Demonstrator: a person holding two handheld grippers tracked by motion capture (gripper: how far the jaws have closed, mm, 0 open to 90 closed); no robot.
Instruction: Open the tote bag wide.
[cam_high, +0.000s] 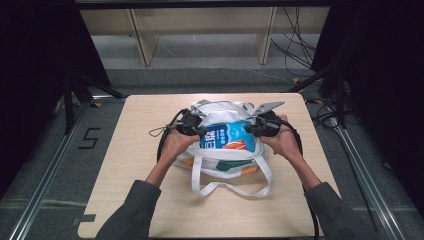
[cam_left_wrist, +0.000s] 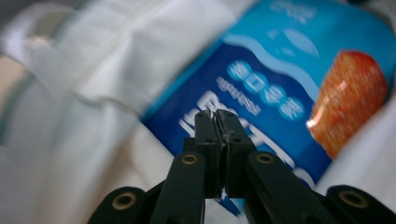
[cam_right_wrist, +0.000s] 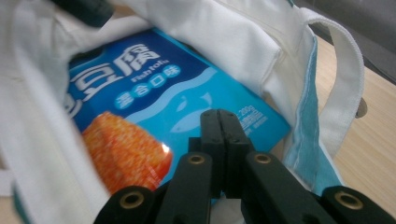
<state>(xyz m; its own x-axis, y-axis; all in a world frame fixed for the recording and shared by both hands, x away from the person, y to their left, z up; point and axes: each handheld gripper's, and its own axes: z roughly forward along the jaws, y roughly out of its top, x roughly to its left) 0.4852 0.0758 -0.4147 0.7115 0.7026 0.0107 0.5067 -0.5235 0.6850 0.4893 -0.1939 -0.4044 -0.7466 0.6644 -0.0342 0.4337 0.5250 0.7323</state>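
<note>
In the high view, a light wooden table (cam_high: 150, 200) takes up the middle of the frame, and a white tote bag (cam_high: 225, 167) lies near its centre with its handles looped toward the bottom edge. A blue snack packet (cam_high: 227, 136) sits in the open mouth of the bag. The left gripper (cam_high: 200, 131) comes in from the left of the bag and the right gripper (cam_high: 249, 130) from the right, each held in a hand, both tips right at the packet's edges. From here the jaws are too small to read. Dark sleeves enter from the bottom corners.

In the left gripper view, the black jaws rise from the bottom centre and are pressed together, with nothing seen between them. Behind them, the blue packet (cam_left_wrist: 289, 88) runs across the right half of the frame, its orange food picture at the right edge; white bag cloth (cam_left_wrist: 93, 93) covers the left half, blurred.

In the right gripper view, the jaws are likewise closed tight at bottom centre, and whether they pinch anything cannot be told. The packet (cam_right_wrist: 163, 93) lies inside the bag, in the left and centre of the frame, with white cloth (cam_right_wrist: 243, 42) folded above it and a handle strap (cam_right_wrist: 348, 79) at the right over bare table (cam_right_wrist: 369, 158).
</note>
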